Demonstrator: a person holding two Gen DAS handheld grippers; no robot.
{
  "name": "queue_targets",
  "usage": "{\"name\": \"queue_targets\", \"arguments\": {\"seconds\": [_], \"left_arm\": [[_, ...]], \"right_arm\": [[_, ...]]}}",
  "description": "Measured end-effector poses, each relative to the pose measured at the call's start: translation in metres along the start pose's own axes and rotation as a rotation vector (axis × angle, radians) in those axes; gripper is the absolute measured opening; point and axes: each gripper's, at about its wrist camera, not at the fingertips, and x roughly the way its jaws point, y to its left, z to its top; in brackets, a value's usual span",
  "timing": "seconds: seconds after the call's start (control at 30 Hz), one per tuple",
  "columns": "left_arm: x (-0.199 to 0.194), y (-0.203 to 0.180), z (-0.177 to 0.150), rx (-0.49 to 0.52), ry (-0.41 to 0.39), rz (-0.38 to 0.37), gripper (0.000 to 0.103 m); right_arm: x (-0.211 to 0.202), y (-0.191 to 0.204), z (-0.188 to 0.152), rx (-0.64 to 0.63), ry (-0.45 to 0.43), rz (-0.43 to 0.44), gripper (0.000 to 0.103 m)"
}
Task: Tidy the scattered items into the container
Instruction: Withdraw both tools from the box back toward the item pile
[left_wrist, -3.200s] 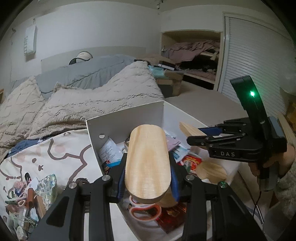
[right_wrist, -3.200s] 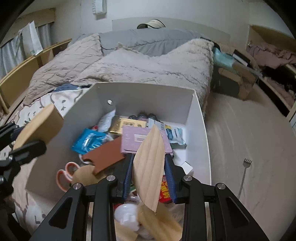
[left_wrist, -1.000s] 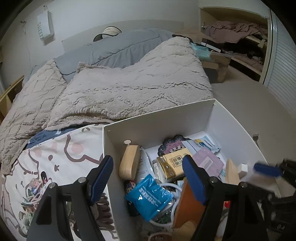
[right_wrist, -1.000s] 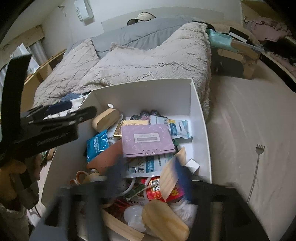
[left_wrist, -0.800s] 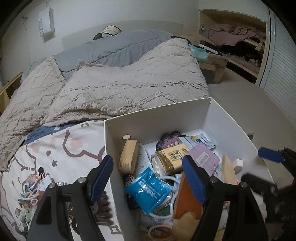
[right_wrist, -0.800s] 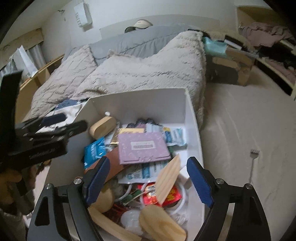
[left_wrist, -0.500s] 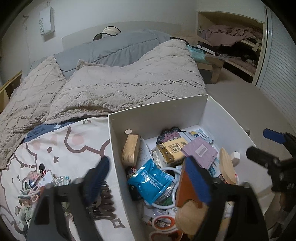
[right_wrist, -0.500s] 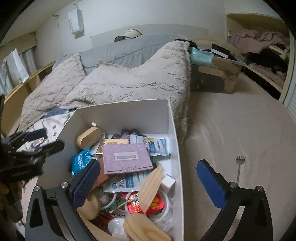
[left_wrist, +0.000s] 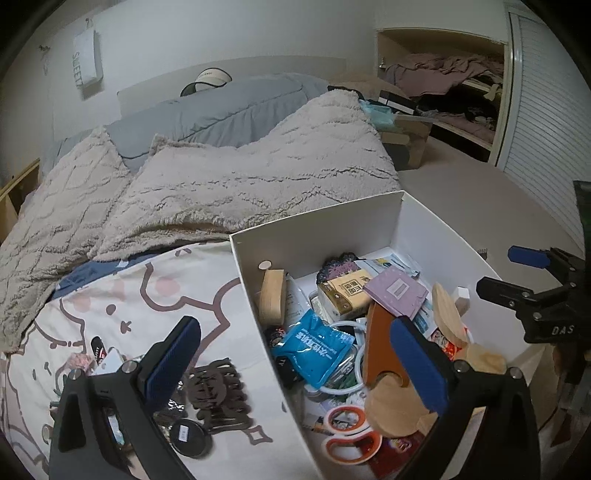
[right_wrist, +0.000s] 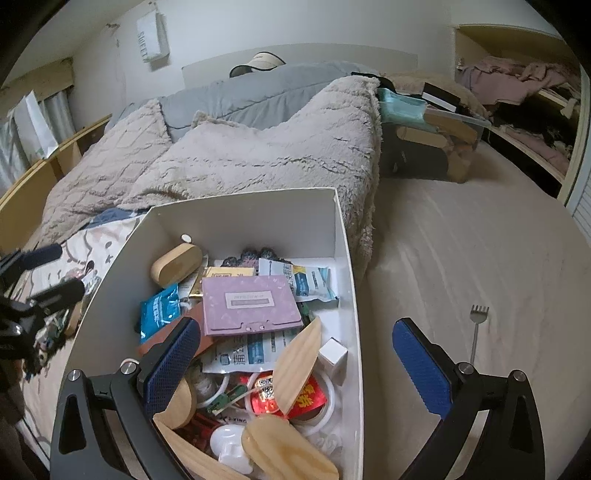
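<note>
Just dropped both wooden pieces into the white box (right_wrist: 347, 258): the oval block (left_wrist: 273, 295) I had in the left gripper (left_wrist: 295, 365) and the leaf-shaped slab (right_wrist: 299, 365) from the right gripper (right_wrist: 295, 365). Both sets of jaws are spread wide now with nothing between them. That's two fewer strays. Under my left tool's near finger, a brown hair claw (left_wrist: 218, 391) and black round tin (left_wrist: 190, 439) still sit on the sheet. Readable text: "DAS" on the other gripper, "SWEET" on the wall sign (left_wrist: 86, 55).
</note>
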Motion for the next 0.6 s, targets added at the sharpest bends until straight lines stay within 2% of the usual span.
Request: {"name": "queue_targets", "arguments": {"seconds": [0.6], "left_arm": [[-0.036,0.090,-0.038,-0.002,-0.021,0.047,0.103]], "right_arm": [[-0.006,-0.009,-0.009,0.028,-0.020,0.004,0.103]]}}
